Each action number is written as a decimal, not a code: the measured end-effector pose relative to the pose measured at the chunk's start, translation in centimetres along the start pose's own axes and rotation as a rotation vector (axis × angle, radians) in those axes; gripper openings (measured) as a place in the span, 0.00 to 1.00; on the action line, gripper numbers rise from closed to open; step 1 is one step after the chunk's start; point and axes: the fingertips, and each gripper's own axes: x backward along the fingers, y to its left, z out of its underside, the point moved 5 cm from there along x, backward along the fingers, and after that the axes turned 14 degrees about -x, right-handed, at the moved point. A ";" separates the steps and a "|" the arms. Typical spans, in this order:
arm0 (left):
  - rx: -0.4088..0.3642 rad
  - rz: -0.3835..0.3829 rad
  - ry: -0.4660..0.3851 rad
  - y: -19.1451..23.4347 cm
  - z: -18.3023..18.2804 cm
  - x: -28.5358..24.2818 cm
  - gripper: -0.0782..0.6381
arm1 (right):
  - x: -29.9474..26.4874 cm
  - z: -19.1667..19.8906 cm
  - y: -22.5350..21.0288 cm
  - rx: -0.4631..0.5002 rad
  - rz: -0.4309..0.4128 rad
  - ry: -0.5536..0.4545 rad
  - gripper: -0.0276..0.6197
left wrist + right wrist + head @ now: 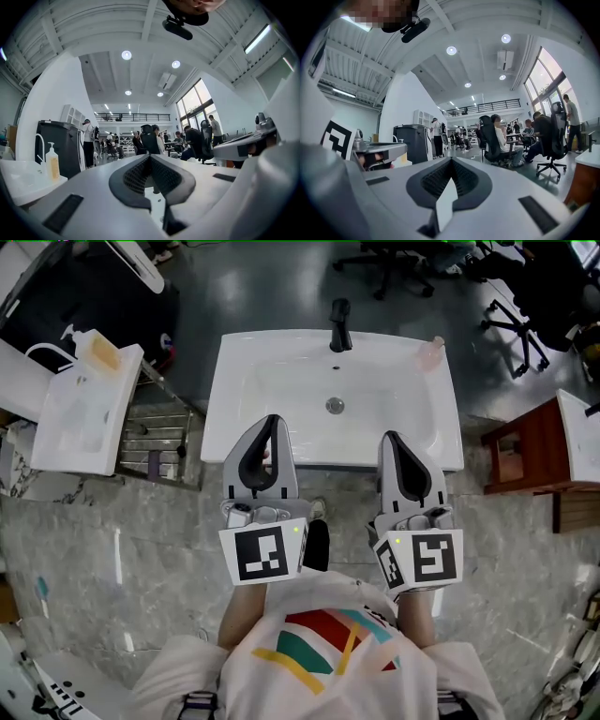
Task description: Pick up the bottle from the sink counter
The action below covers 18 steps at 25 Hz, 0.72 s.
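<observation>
Bottle (429, 352) pink, print unreadable, on sink (272, 367) far-right corner; left tool (272, 420), right tool (389, 436) clenched empty.

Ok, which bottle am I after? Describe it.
Start at the big white sink straight ahead, with the black faucet. The bottle sits on its back right corner. It is pale pink; the amber pump bottle sits on a separate basin far left.

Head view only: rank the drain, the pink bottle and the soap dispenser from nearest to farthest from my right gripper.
1. The drain, mid-basin, just ahead and left of the right gripper.
2. The pink bottle, at the back right corner of the sink counter.
3. The soap dispenser, on the separate basin at far left.
</observation>
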 end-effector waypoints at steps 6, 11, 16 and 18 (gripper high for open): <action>0.008 0.008 -0.001 3.7 0.9 -7.6 0.13 | -7.7 -1.8 -0.8 0.008 0.017 0.006 0.06; 0.035 0.041 -0.017 5.1 1.1 -12.4 0.13 | -11.8 -2.9 -1.9 0.016 0.064 0.006 0.06; 0.057 0.064 -0.021 4.8 1.3 -15.2 0.13 | -13.8 -3.2 -3.4 0.064 0.132 0.016 0.06; 0.056 0.072 -0.017 4.3 1.4 -15.9 0.13 | -14.1 -3.5 -4.1 0.053 0.134 0.011 0.06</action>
